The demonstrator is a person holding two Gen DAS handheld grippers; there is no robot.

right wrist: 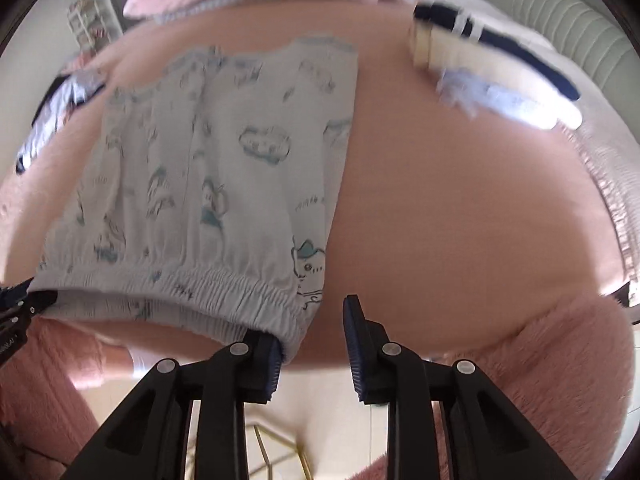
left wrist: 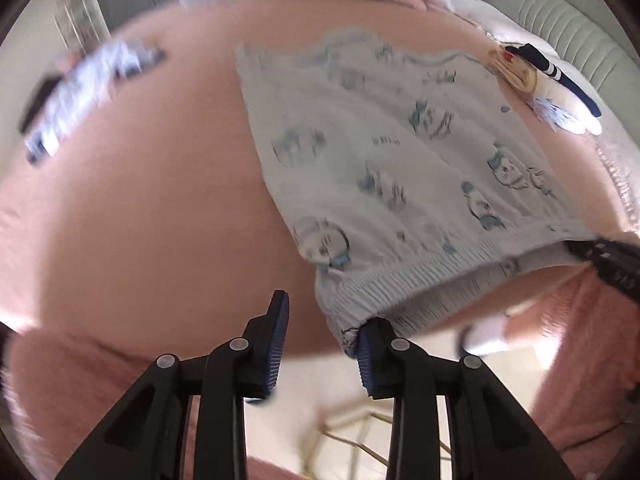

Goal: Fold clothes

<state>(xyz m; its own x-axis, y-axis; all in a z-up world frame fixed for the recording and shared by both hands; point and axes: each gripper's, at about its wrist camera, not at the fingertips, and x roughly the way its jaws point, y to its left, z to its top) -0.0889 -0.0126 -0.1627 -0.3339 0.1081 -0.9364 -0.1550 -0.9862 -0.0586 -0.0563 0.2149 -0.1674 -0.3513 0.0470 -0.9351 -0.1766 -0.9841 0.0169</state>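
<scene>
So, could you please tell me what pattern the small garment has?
The garment is white with blue-grey cartoon prints; clearest in the right wrist view.

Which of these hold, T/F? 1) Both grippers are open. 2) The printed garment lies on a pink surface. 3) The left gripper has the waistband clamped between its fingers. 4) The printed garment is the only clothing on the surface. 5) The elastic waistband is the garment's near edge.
1) Left gripper and right gripper are open: true.
2) Printed garment lies on the pink surface: true.
3) False: the jaws stand apart; the waistband corner only meets one finger.
4) False: a navy-striped item and another garment lie there too.
5) True.
</scene>
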